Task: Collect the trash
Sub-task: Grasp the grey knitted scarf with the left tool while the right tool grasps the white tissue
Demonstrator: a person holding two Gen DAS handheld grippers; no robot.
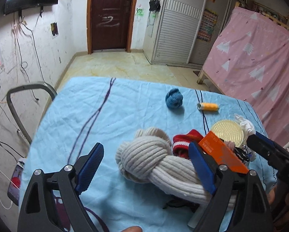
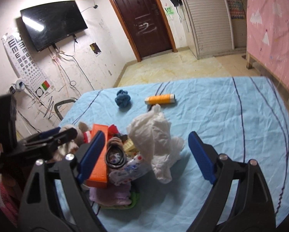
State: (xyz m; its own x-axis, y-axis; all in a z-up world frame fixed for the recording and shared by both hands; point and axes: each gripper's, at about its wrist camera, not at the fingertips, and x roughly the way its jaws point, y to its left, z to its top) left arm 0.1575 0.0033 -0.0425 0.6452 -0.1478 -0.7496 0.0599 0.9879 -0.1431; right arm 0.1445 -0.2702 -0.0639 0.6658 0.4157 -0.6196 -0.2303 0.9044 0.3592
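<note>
A table with a light blue cloth (image 1: 90,116) carries a pile of items. My left gripper (image 1: 146,166) is open, its blue fingers on either side of a cream yarn skein (image 1: 154,164). My right gripper (image 2: 146,154) is open above a crumpled white plastic bag (image 2: 156,141), which also shows in the left wrist view (image 1: 246,125). An orange box (image 2: 99,162) lies beside my right gripper's left finger and shows in the left wrist view (image 1: 221,152). A blue yarn ball (image 1: 174,98) and an orange thread spool (image 1: 208,106) lie farther back.
A red and white knit piece (image 1: 182,145), a round yellow brush (image 1: 226,133), black hair ties (image 2: 114,156) and a pink cloth (image 2: 113,195) are in the pile. A grey chair back (image 1: 18,104) stands left of the table. A pink curtain (image 1: 260,58) hangs at right.
</note>
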